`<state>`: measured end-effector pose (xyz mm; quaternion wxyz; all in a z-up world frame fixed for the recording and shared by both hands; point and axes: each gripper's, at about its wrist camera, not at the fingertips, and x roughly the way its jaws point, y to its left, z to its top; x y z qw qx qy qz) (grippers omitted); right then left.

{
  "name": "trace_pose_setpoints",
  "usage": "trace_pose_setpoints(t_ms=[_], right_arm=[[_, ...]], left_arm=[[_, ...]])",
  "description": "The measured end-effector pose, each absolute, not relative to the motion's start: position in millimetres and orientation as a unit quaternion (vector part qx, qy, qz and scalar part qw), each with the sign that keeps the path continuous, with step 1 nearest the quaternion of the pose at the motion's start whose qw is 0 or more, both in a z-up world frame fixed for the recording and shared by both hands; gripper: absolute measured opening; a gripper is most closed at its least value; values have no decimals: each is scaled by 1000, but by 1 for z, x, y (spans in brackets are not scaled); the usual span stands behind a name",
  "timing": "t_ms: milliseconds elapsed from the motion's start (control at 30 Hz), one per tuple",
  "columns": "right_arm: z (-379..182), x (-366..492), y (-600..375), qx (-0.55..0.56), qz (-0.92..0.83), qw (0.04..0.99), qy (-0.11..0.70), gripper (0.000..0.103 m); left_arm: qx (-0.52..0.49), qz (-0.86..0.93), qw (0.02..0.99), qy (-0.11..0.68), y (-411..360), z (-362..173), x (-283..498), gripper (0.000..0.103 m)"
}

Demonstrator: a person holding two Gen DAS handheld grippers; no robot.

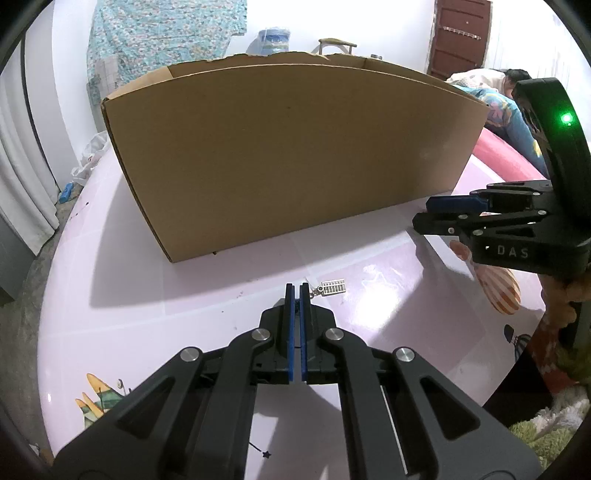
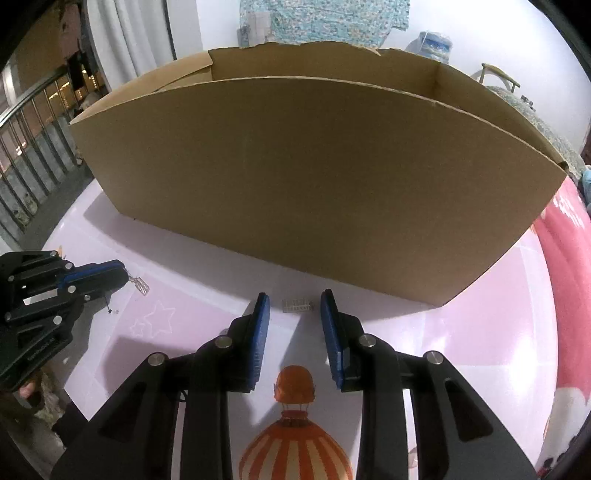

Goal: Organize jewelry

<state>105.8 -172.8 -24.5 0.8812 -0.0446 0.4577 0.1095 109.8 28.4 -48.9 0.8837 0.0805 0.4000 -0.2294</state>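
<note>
My left gripper (image 1: 297,286) is clamped on one silver abacus charm (image 1: 333,287); my right gripper (image 2: 294,301) stands parted around the second charm (image 2: 297,305) on the pink table (image 2: 480,332), before the cardboard box (image 2: 314,177)

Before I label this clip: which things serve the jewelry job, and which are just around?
Job:
- silver charm at left gripper
- second silver charm ahead of right gripper
- cardboard box

Around:
- pink table
- water jug
- patterned cloth
</note>
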Motion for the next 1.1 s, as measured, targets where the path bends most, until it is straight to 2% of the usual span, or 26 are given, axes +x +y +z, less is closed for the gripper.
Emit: trace_pose_setpoints(t_ms=[167, 267, 633, 667, 1100], right_arm=[[-25, 105, -172, -44, 113, 880, 458, 22], [-25, 106, -170, -39, 121, 879, 460, 13], [-25, 99, -177, -23, 119, 881, 457, 10], [-25, 98, -176, -22, 119, 882, 456, 2], [-20, 90, -181, -4, 129, 880, 457, 2]], left_arm=[[80, -229, 884, 400, 29, -49, 110, 2], [79, -229, 884, 399, 29, -49, 110, 2], [82, -227, 886, 397, 27, -50, 107, 2], [82, -227, 886, 397, 27, -50, 107, 2], [84, -224, 887, 395, 24, -48, 105, 2]])
